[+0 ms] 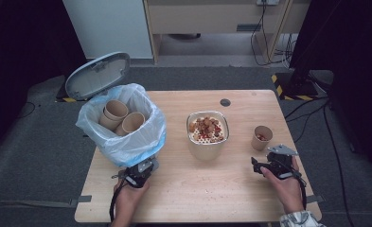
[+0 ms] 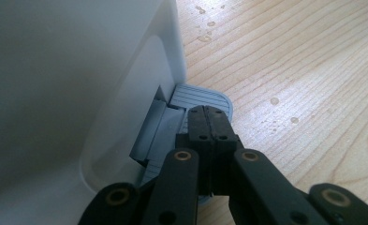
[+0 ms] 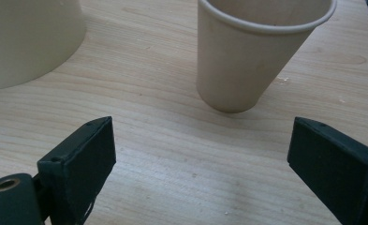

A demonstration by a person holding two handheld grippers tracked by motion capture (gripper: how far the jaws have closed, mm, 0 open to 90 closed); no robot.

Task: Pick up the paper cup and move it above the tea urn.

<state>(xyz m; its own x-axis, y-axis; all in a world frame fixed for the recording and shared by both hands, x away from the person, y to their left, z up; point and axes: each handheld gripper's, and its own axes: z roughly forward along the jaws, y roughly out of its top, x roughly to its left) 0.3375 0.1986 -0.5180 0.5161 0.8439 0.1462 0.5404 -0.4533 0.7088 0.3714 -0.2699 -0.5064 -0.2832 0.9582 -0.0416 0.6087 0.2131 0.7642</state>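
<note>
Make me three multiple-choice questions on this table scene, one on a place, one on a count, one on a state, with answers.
1. Where does the lone paper cup stand?
A. Inside the bin
B. On the table right of the strainer bowl
C. Between the left gripper's jaws

2. How many paper cups lie in the bin?
A. None
B. Three
C. Seven

3. How is the bin lid?
A. Raised open
B. Closed flat
C. Lying on the table

Answers: 1 B, the cup sits on the table beyond the right gripper, right of the strainer bowl. 2 B, three cups show in the bag. 3 A, the lid stands tilted up while the shut left gripper rests on the pedal.
</note>
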